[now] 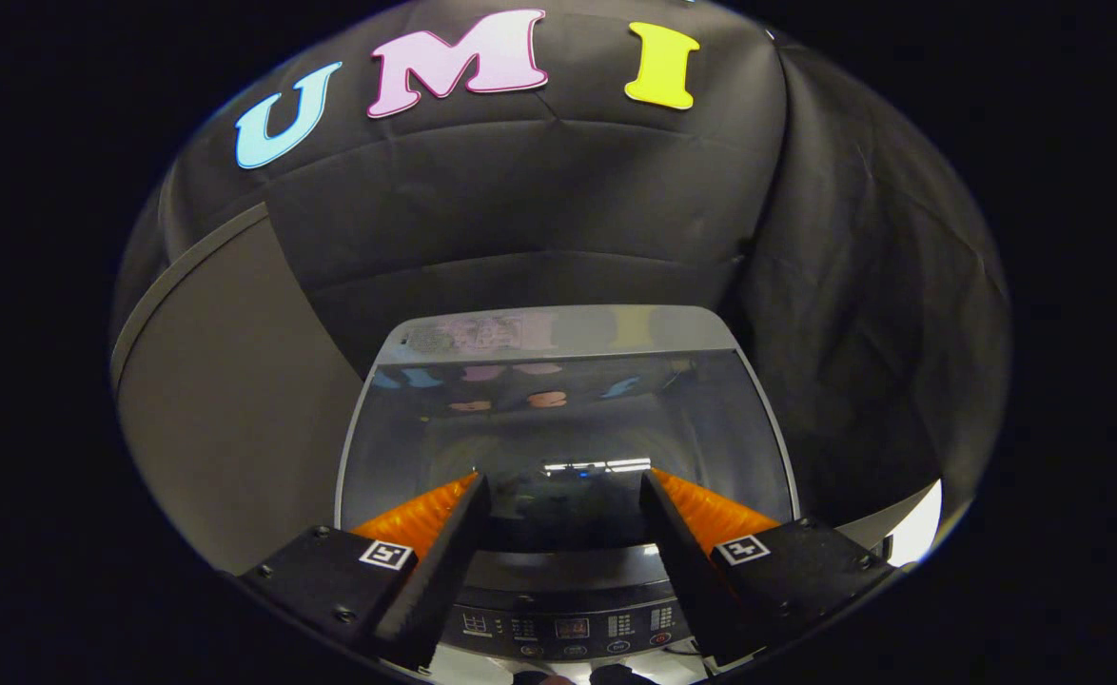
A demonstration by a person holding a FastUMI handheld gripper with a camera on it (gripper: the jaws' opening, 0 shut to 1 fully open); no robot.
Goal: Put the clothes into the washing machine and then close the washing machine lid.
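A top-loading washing machine [558, 328] stands just below and ahead of me. Its glass lid [568, 419], framed in silver, lies flat over the tub and mirrors the booth above it. Through the glass the drum shows only dimly. My gripper [563, 480] hovers over the near part of the lid, open, with nothing between its fingers [444, 542]. The machine's control panel [568, 628], with buttons and small displays, runs across between the finger bases at the near edge.
A grey panel [225, 409] stands to the left of the machine. Black cloth [853, 333] hangs behind it and to its right. A bright white patch [920, 533] shows low beyond the right finger.
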